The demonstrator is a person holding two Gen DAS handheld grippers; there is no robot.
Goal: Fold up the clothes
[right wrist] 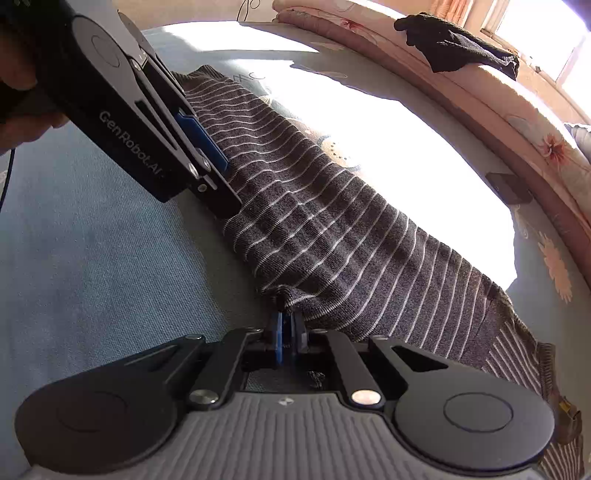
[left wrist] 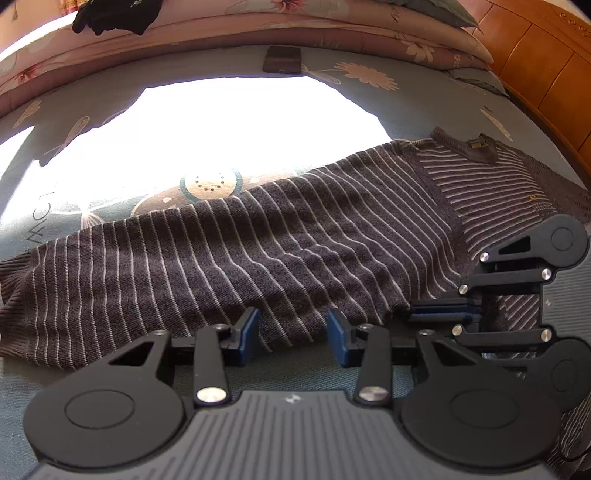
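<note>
A dark grey sweater with thin white stripes [left wrist: 258, 251] lies folded lengthwise across the blue bedsheet, its collar [left wrist: 469, 147] at the far right. My left gripper [left wrist: 294, 326] is open and straddles the sweater's near edge; the fabric lies flat between the blue pads, which do not press on it. To its right, my right gripper [left wrist: 417, 312] is shut on the same near edge. The right wrist view shows this gripper [right wrist: 289, 326] pinching a bunched fold of the sweater [right wrist: 332, 229]. Further along that edge is the left gripper [right wrist: 218, 170], held by a hand [right wrist: 22, 122].
A dark flat phone-like object [left wrist: 282, 59] lies on the sheet at the back. A black garment [right wrist: 458, 48] rests on a folded floral quilt [left wrist: 369, 33]. A wooden headboard [left wrist: 546, 55] stands at the right. A glaring sun patch [left wrist: 240, 129] washes out the sheet behind the sweater.
</note>
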